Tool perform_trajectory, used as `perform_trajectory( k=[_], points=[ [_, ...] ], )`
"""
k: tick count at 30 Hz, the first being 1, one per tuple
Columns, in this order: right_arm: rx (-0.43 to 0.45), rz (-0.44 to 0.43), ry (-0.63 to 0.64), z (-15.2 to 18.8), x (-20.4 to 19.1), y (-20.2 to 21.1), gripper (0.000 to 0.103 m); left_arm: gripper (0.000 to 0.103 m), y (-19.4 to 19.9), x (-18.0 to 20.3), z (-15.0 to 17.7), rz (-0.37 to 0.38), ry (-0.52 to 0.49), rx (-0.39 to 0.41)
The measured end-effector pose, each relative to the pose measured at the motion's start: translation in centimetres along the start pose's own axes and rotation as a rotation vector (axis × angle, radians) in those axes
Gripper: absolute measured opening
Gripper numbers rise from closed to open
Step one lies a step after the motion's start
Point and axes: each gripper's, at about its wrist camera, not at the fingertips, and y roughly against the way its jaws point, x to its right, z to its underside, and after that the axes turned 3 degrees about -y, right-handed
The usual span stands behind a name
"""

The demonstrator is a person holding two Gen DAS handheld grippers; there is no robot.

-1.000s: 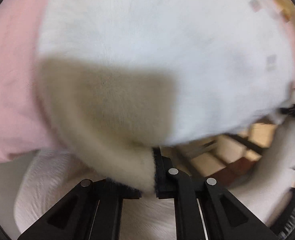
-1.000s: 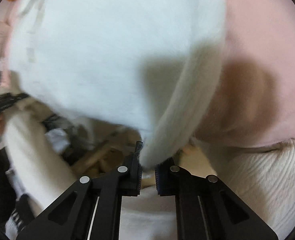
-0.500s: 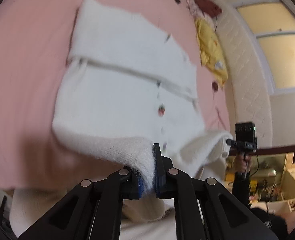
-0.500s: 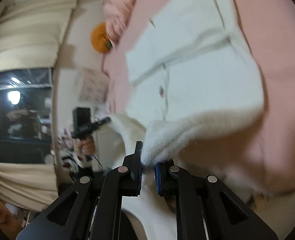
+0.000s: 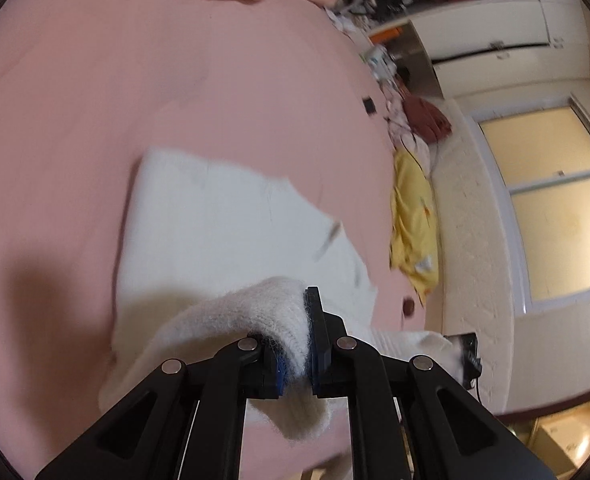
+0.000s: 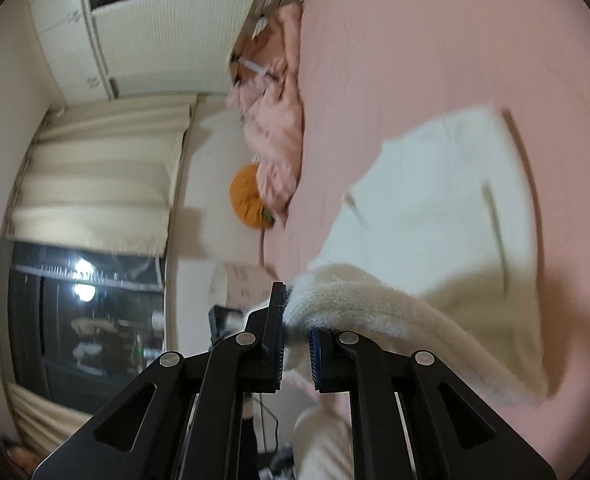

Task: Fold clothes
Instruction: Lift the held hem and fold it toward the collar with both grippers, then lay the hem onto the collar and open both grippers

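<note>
A white fuzzy knitted garment (image 5: 223, 232) lies partly folded on the pink bed sheet (image 5: 135, 80). My left gripper (image 5: 295, 356) is shut on one thick edge of the garment, lifted off the bed. In the right wrist view the same garment (image 6: 447, 192) lies on the sheet (image 6: 435, 40), and my right gripper (image 6: 295, 344) is shut on its other lifted edge (image 6: 359, 304). The near hem hangs between the two grippers.
A yellow cloth (image 5: 413, 232) lies at the bed's right edge, a dark red item (image 5: 427, 116) beyond it. Crumpled pink bedding (image 6: 275, 128) and an orange cushion (image 6: 249, 196) sit at the bed's left edge. Wardrobe and window stand around the bed.
Both grippers have pulled back and up from the garment. It filled the views a second ago; now it looks smaller on the bed, with more sheet and room showing.
</note>
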Motion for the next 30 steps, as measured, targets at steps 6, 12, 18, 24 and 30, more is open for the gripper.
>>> perform_trajectory(
  k=[6, 12, 18, 24, 30],
  points=[
    [0.050, 0.115, -0.181, -7.6, 6.6, -3.0, 0.011, 0.009, -5.8, -4.5, -5.3, -0.087, 0.116, -0.029],
    [0.074, 0.094, -0.277, -10.5, 9.7, -3.4, 0.014, 0.009, -8.1, -7.1, -7.3, -0.092, 0.165, -0.064],
    [0.131, 0.009, -0.431, -11.1, 12.4, -2.5, 0.026, 0.020, -7.2, -8.5, -7.8, 0.001, 0.253, -0.068],
    [0.442, 0.039, -0.259, -9.2, 8.7, 2.6, 0.083, 0.052, -0.5, -5.1, -7.9, -0.160, 0.130, 0.219],
    [0.454, 0.472, 0.415, -1.3, -2.4, -7.5, 0.083, 0.086, -6.7, 6.2, -0.8, -0.633, -0.469, 0.315]
  ],
)
